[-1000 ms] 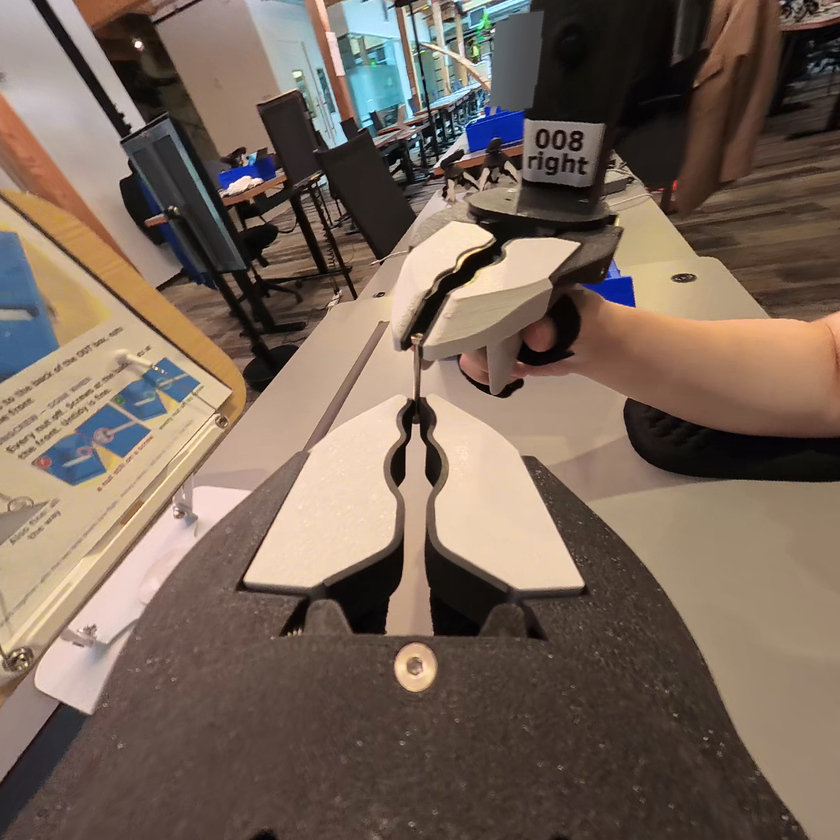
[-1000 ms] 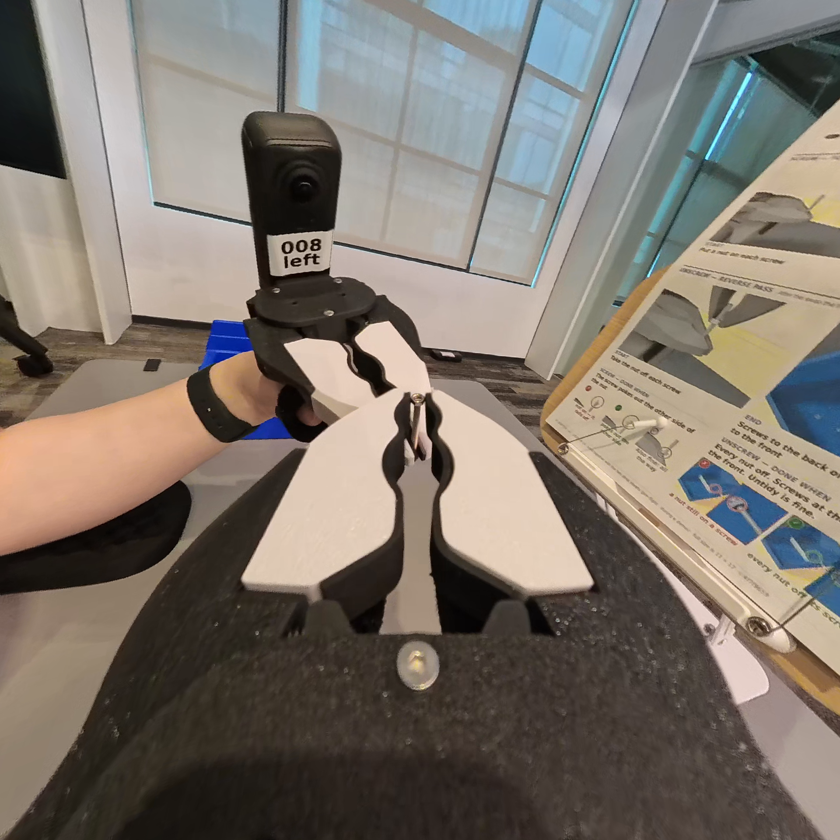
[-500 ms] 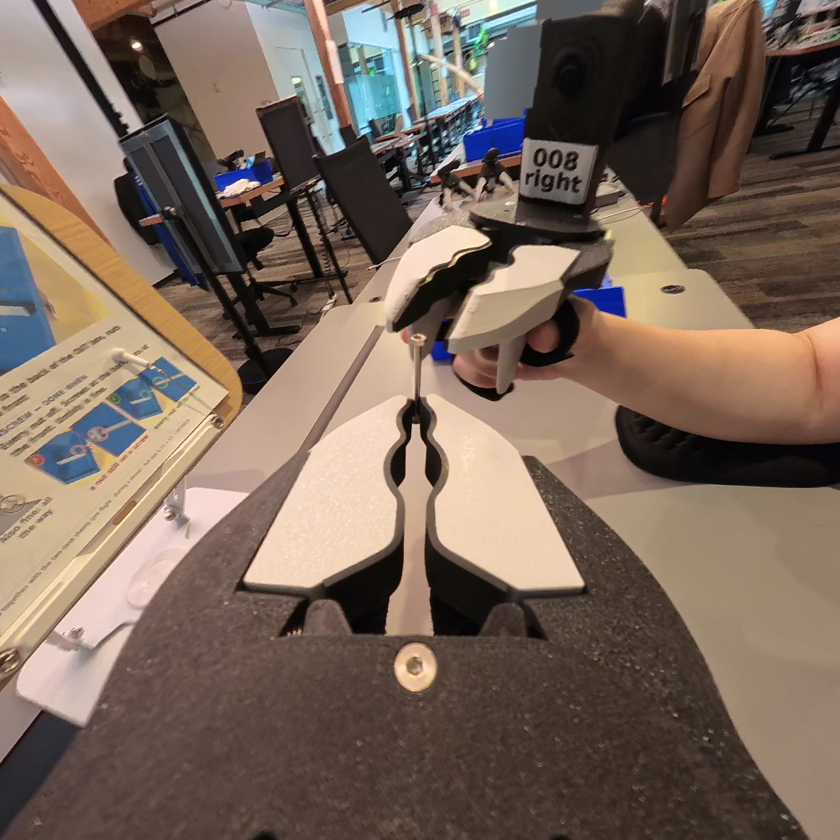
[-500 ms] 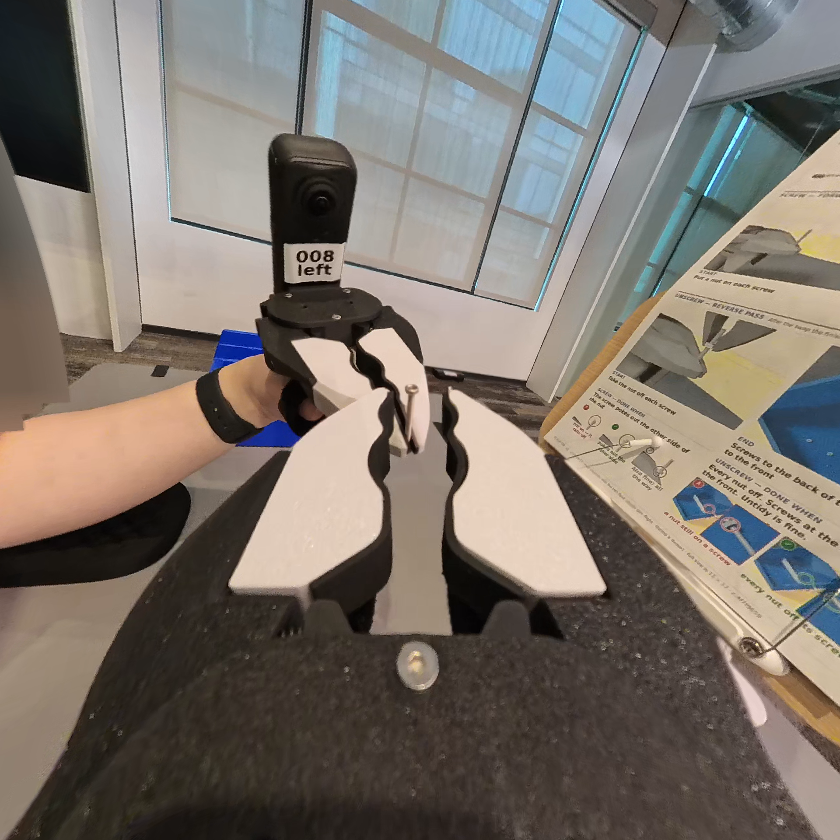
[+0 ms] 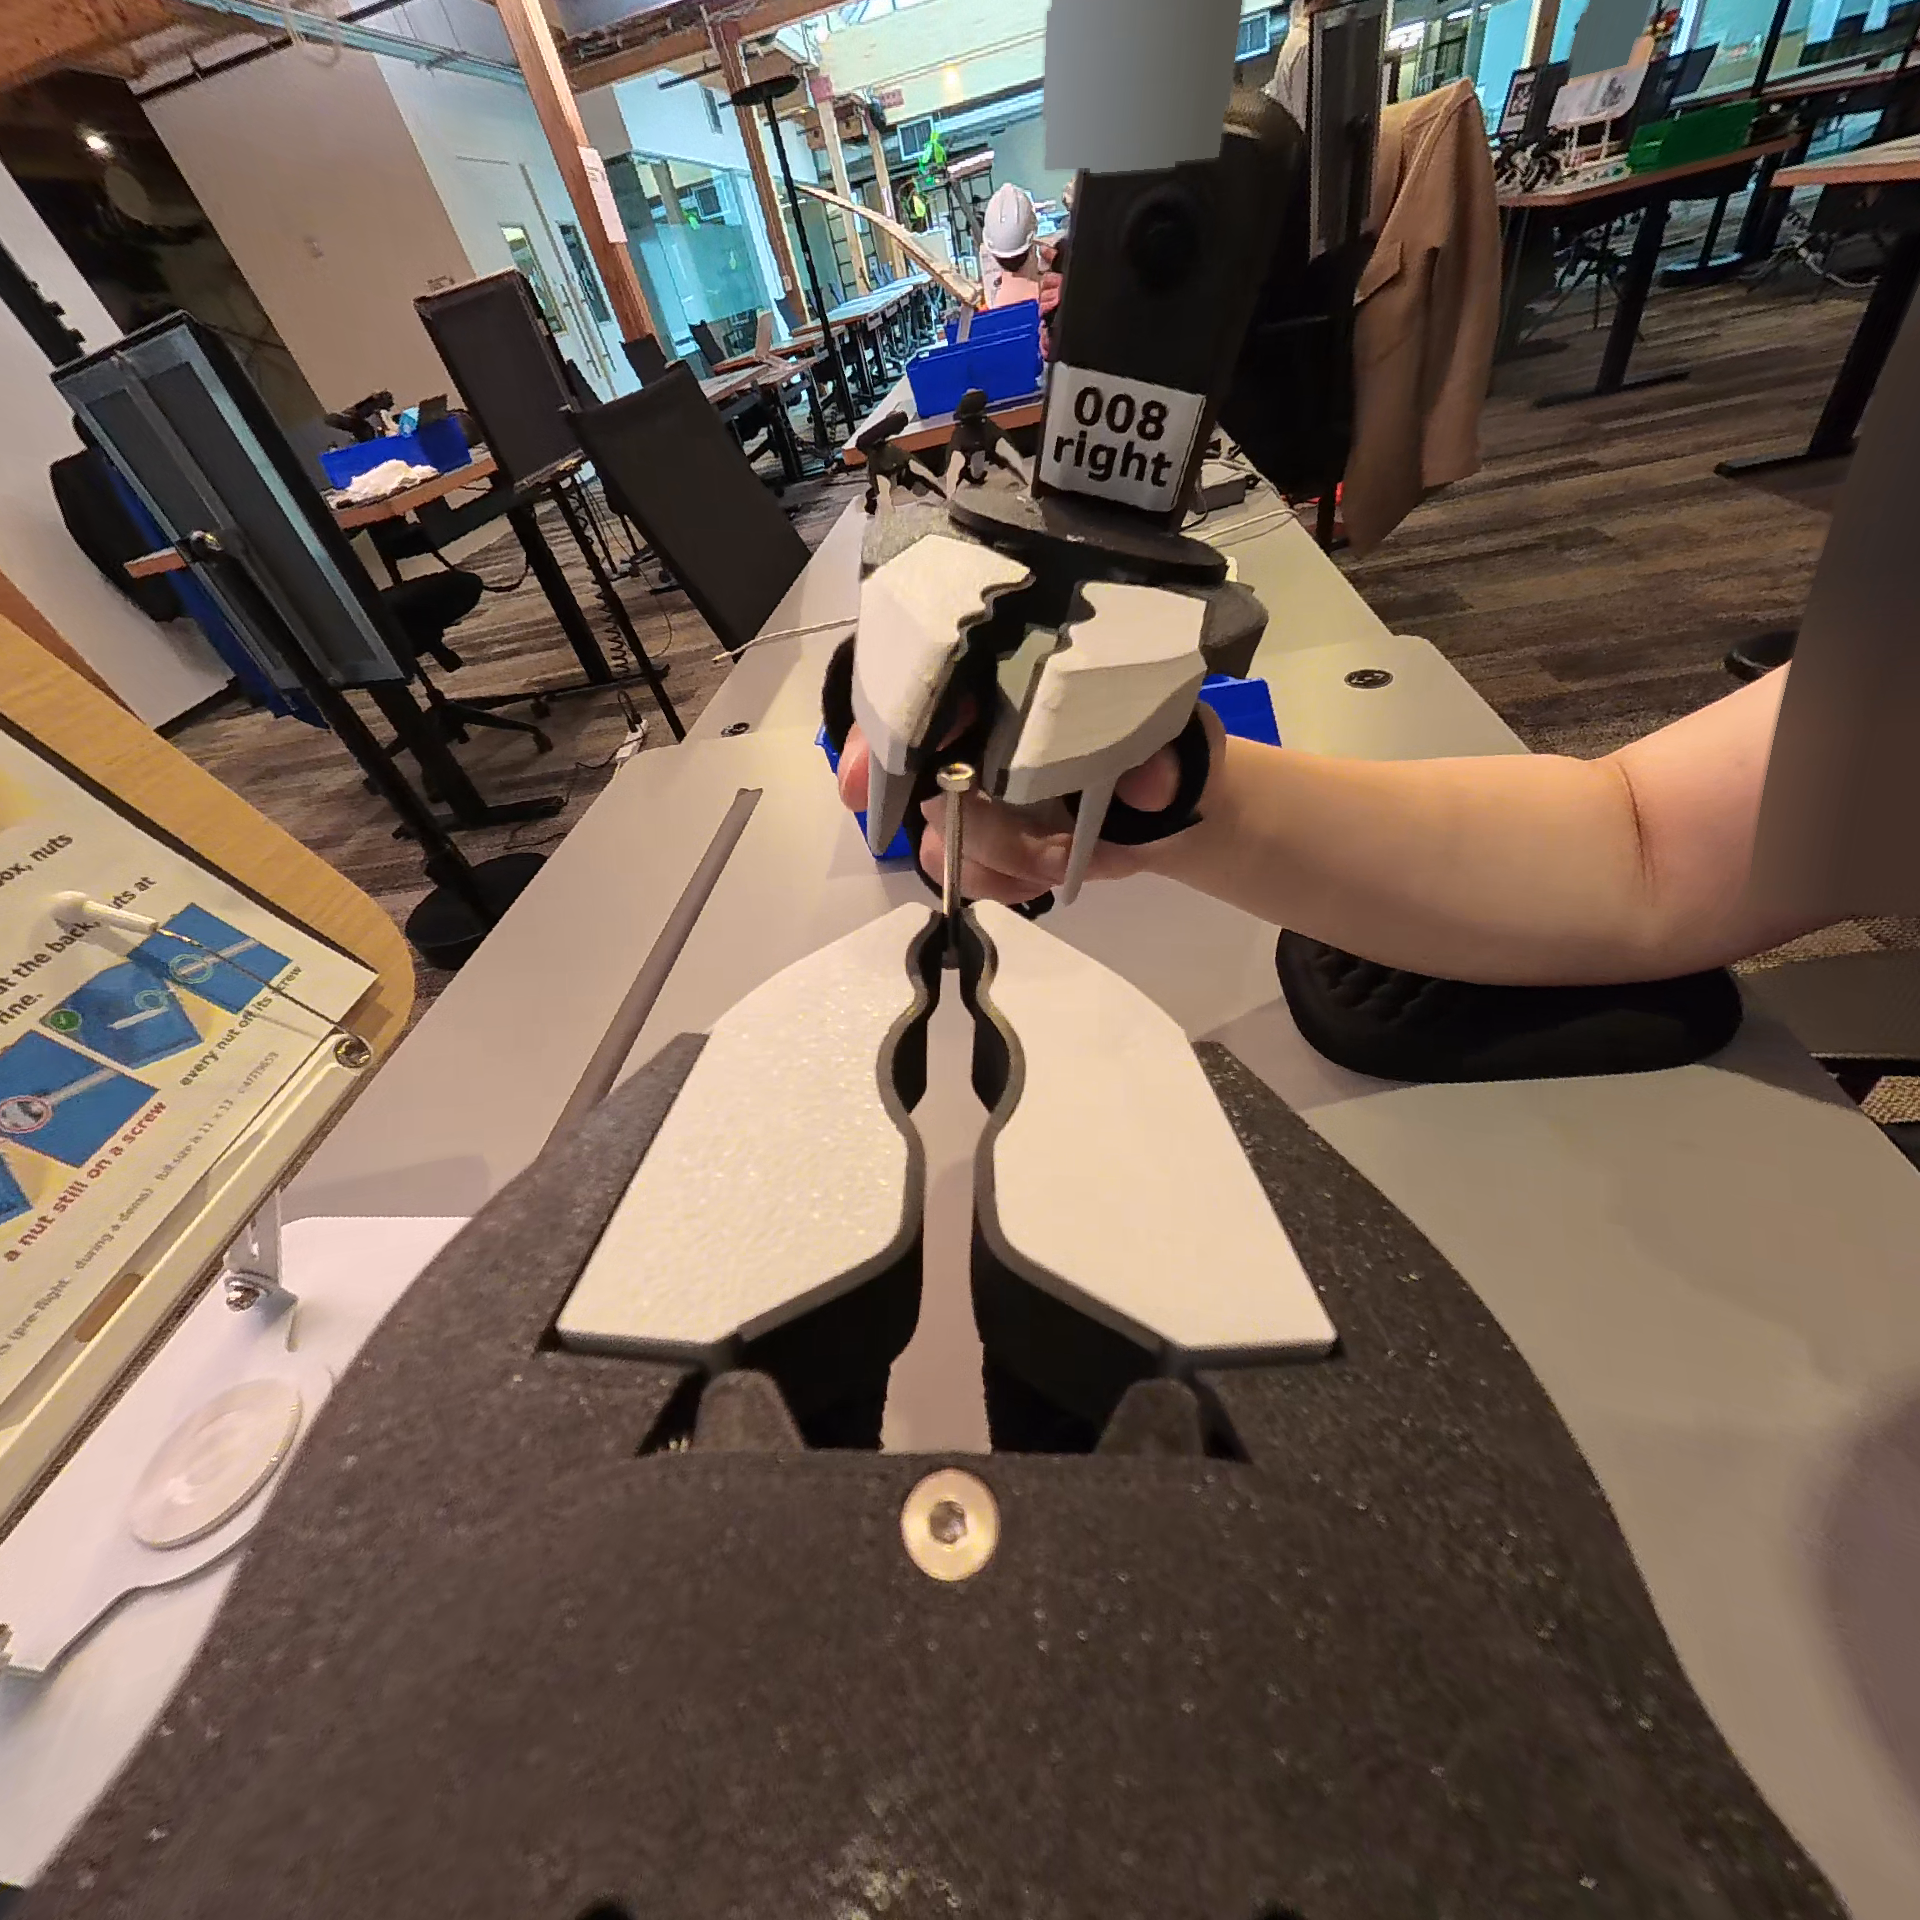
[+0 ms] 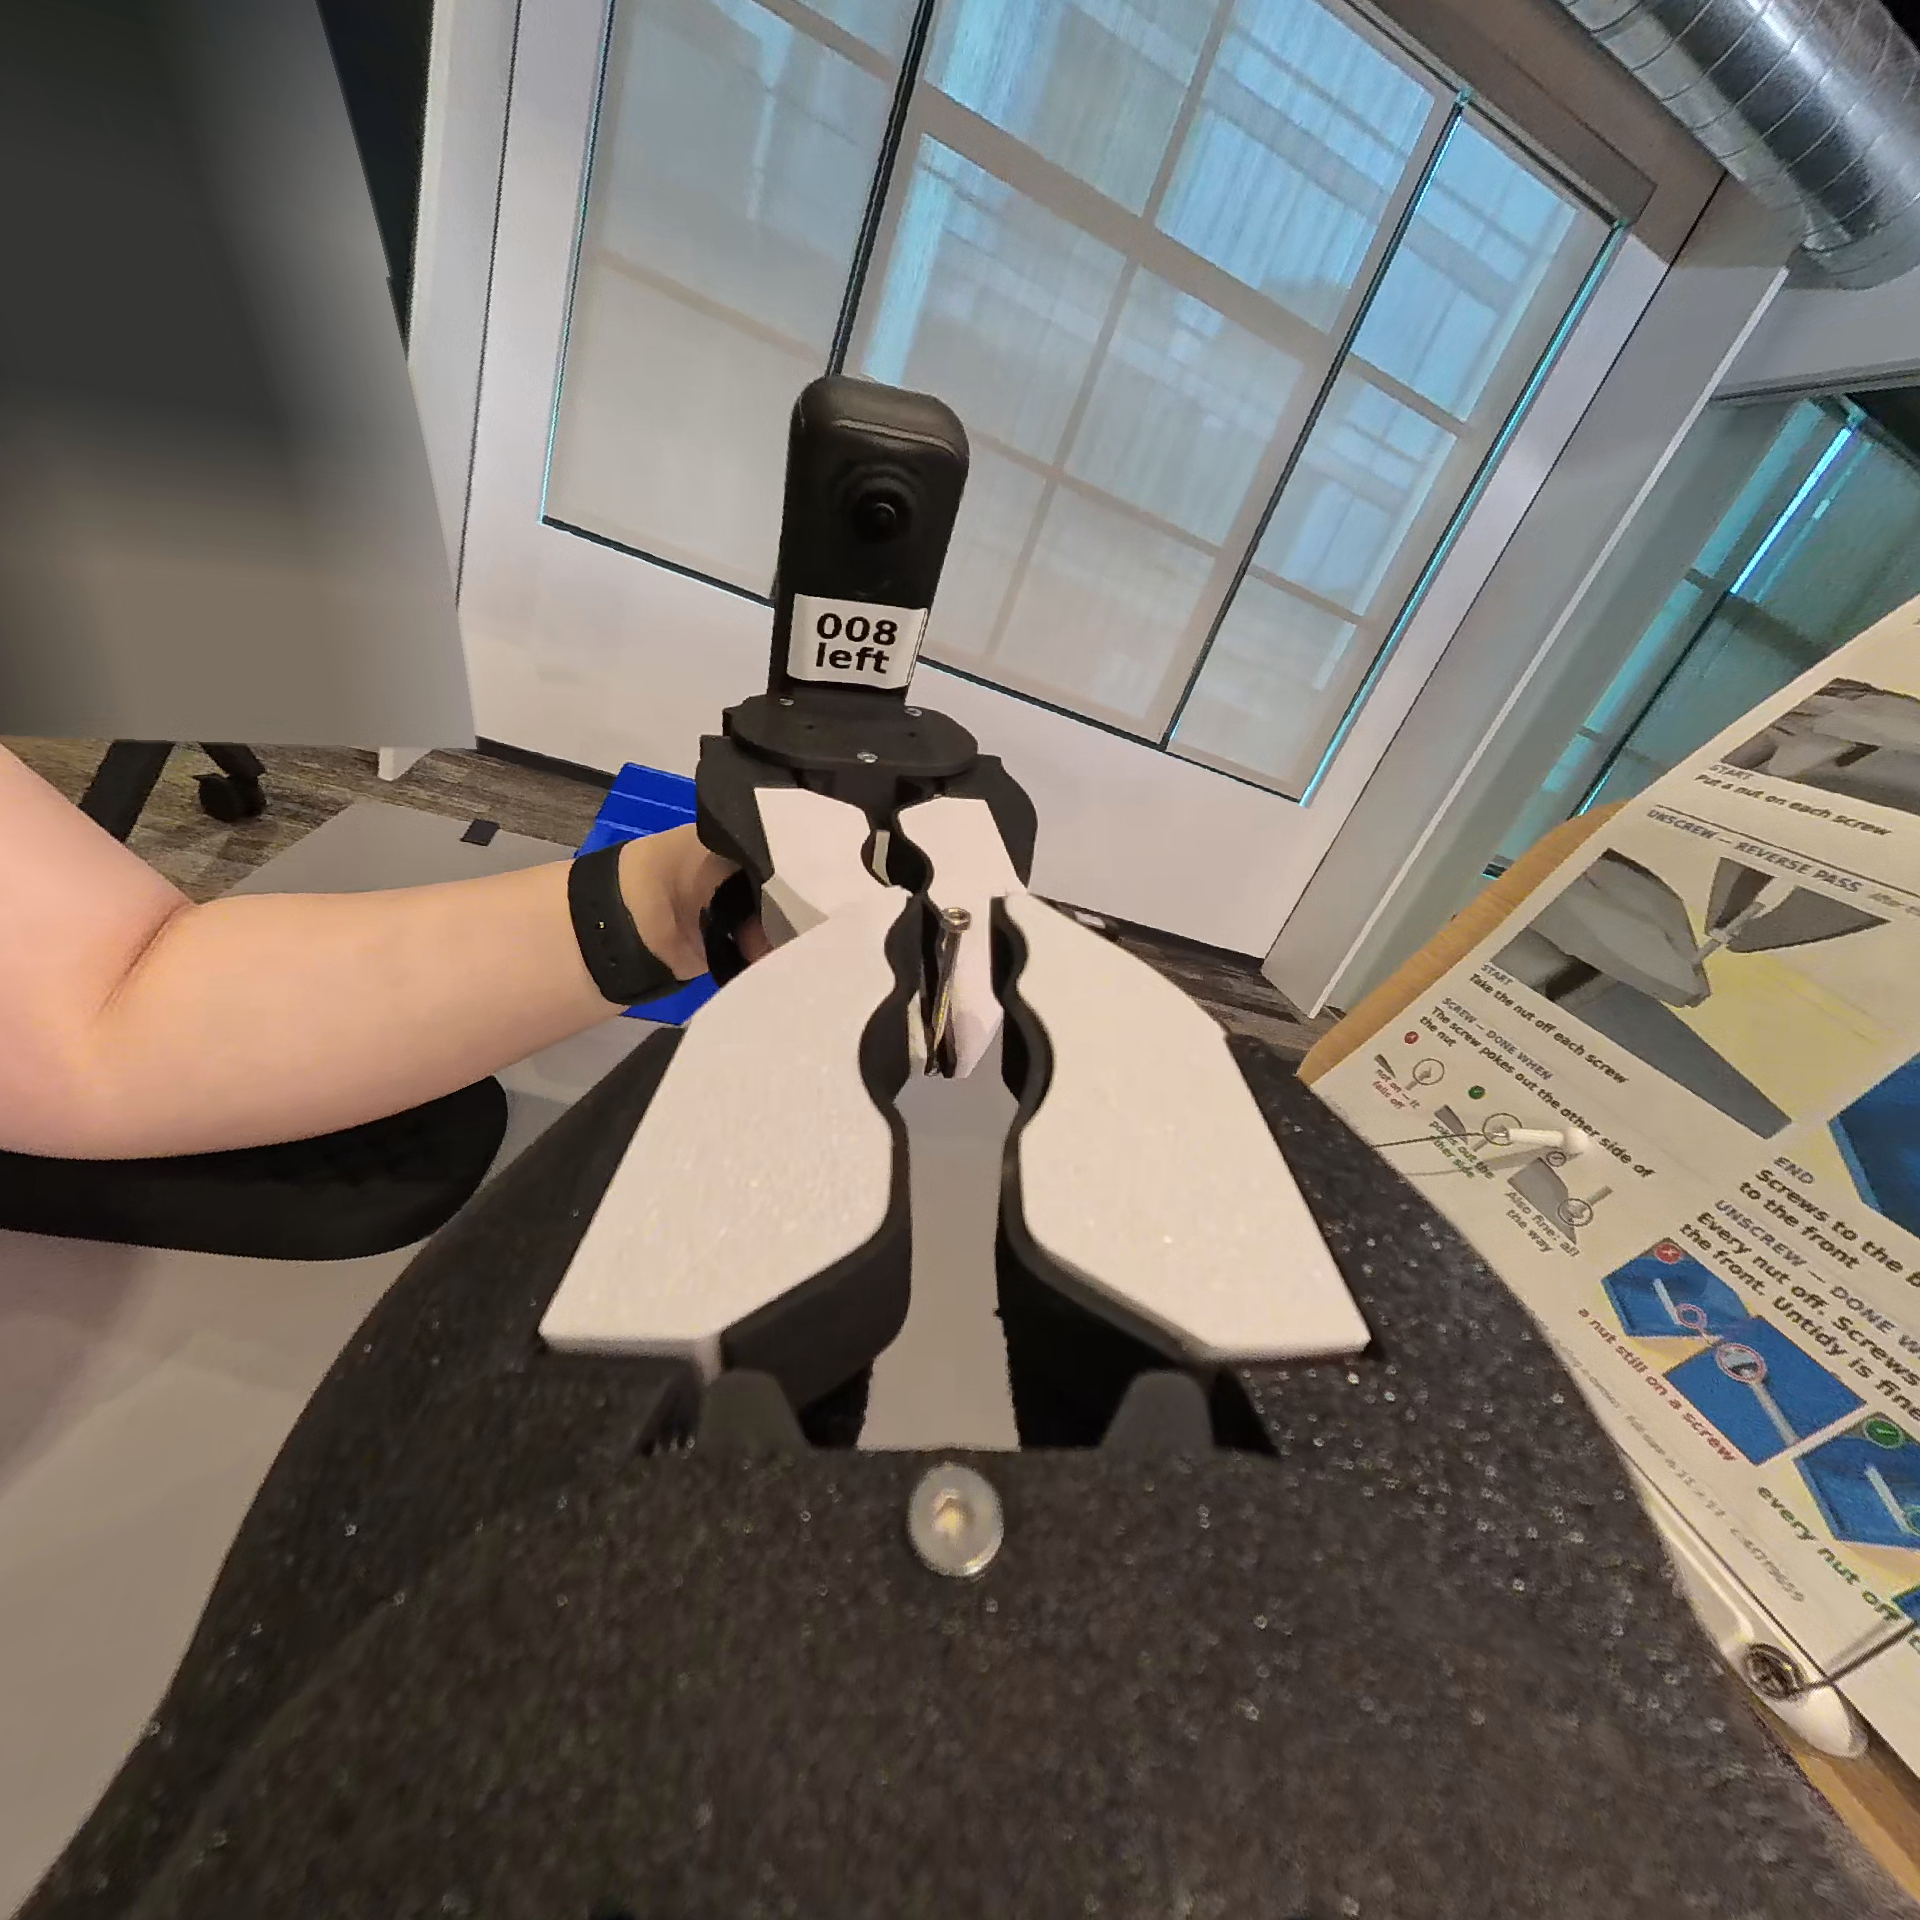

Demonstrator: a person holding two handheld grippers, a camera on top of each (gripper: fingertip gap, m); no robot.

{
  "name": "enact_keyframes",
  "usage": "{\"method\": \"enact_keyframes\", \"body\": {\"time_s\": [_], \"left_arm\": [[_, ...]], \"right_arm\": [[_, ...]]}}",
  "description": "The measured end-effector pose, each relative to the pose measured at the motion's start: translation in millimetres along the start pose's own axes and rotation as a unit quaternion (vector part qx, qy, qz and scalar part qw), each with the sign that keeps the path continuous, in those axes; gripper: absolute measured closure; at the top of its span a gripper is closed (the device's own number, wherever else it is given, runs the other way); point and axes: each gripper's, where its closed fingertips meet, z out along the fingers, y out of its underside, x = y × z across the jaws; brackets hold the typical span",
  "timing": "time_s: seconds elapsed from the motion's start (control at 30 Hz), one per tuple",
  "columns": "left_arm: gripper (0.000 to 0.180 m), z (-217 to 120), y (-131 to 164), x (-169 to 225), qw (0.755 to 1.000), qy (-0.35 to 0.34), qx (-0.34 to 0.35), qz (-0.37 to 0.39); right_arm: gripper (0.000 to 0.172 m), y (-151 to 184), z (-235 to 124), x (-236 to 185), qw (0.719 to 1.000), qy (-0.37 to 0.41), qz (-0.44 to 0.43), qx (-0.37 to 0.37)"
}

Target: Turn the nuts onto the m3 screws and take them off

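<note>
My left gripper (image 5: 948,923) is shut on the lower end of a slim metal screw (image 5: 951,842), which stands up from its fingertips with the head on top. It also shows in the right wrist view (image 6: 940,1060), where the screw (image 6: 948,977) points towards me. My right gripper (image 6: 951,912) is open. Its fingers (image 6: 1049,987) stand on either side of the screw's upper part, with a gap showing between pad and screw. In the left wrist view the right gripper (image 5: 977,868) hangs over the screw head, held by a hand.
Both grippers are above a grey table (image 5: 1558,1247). An instruction board (image 5: 156,987) on a wooden stand is on one side and also shows in the right wrist view (image 6: 1662,1091). A blue bin (image 5: 1236,707) and a black wrist pad (image 5: 1507,1008) lie beyond.
A second ago my right gripper was shut on the screw's top. It then opened wide and drew back, and has now narrowed around the screw without gripping it. My left gripper kept hold throughout.
</note>
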Motion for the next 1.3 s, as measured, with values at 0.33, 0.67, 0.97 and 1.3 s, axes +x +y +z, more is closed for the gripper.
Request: {"method": "enact_keyframes", "body": {"time_s": [0.33, 0.67, 0.97, 1.3], "left_arm": [[0.178, -0.3, -1.2, -1.8, 1.000, -0.009, 0.001, 0.005], [0.178, -5.6, 2.8, -23.6, 0.998, -0.064, -0.001, -0.011], [0.178, -7.6, 2.4, -25.1, 0.998, -0.069, -0.001, -0.011], [0.178, -4.9, -2.2, -14.7, 0.999, -0.044, 0.005, -0.004]], "right_arm": [[0.166, 1.4, 2.0, 2.0, 1.000, 0.013, -0.006, -0.004], [0.166, 9.6, 14.5, 21.3, 0.993, 0.119, -0.004, -0.021], [0.156, 4.9, 15.4, 20.2, 0.992, 0.122, -0.009, -0.010], [0.151, 2.8, 18.8, 10.4, 0.997, 0.081, 0.005, 0.006]]}}
